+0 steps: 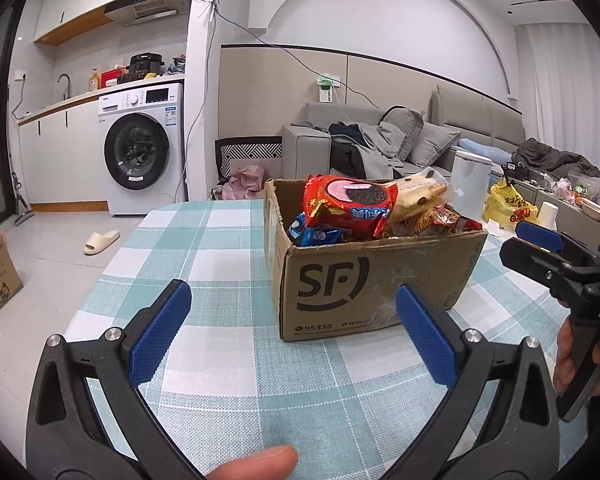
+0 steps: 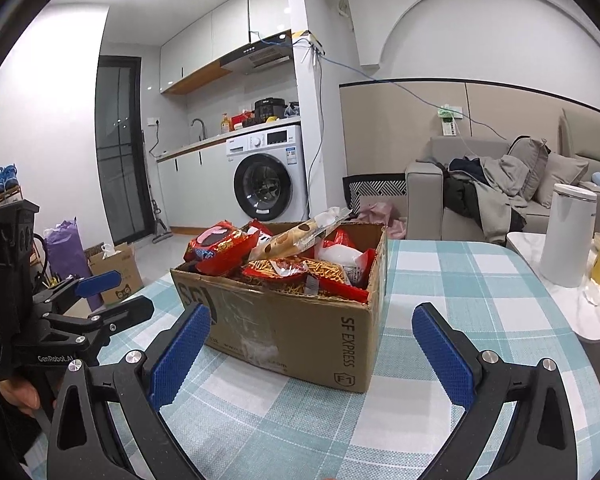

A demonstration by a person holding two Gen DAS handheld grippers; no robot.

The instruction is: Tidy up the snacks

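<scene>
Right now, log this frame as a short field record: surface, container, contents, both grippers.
surface: checked tablecloth
container: open cardboard box, upright on the cloth
contents: red cookie pack on top, long biscuit pack, red stick-snack bag
left gripper: open, empty, short of the box
right gripper: open, empty, short of the box

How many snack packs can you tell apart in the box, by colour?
Red: 3 (cookie pack, second red pack, stick-snack pack)
Blue: 1 (blue pack)
Cream: 1 (long cake pack)
White: 1 (white bag)
Total: 6 showing in the cardboard box; more may lie hidden beneath.
</scene>
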